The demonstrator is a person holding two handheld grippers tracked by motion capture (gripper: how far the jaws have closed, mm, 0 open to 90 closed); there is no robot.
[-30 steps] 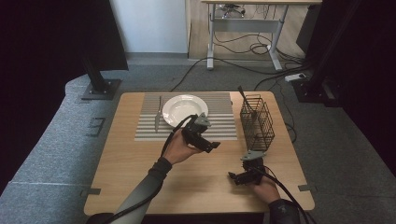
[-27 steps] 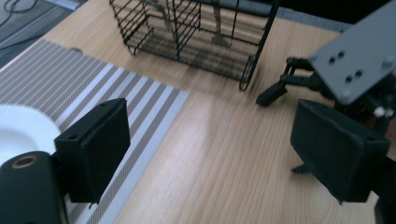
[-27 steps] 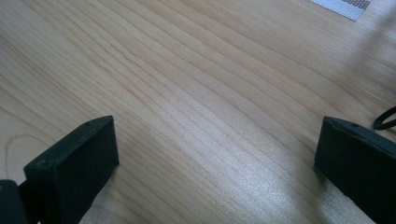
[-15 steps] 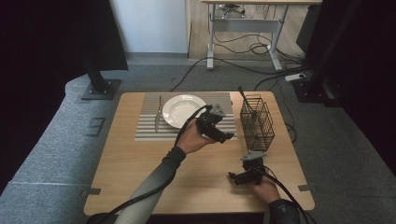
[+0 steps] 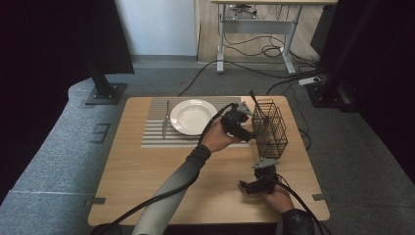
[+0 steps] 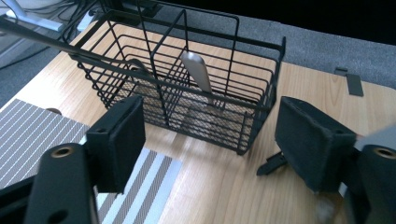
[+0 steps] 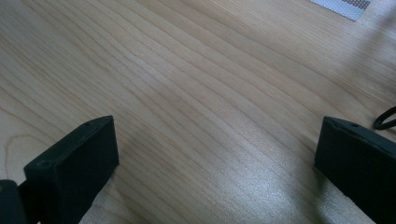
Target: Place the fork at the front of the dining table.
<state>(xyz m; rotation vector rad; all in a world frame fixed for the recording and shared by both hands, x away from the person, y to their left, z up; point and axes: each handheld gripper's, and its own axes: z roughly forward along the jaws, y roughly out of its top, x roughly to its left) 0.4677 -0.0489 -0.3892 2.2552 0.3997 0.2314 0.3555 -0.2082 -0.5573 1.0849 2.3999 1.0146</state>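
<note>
A black wire basket (image 5: 269,129) stands on the right side of the wooden table (image 5: 147,171). In the left gripper view the basket (image 6: 187,107) has two compartments; a silver utensil handle (image 6: 198,72) leans in one and a thin dark utensil (image 6: 46,44) leans out of the other. My left gripper (image 5: 247,133) hangs just left of the basket, open and holding nothing (image 6: 210,144). Near the front right edge my right gripper (image 5: 245,186) is low over bare wood, open, with nothing between its jaws (image 7: 215,158).
A white plate (image 5: 191,116) lies on a striped placemat (image 5: 156,139) at the back of the table, with a piece of cutlery (image 5: 166,120) to its left. Cables trail from both grippers. Black stands and a desk are on the floor beyond.
My left gripper has moved right and a little farther back, from the middle of the table to right beside the basket. The right gripper has stayed put.
</note>
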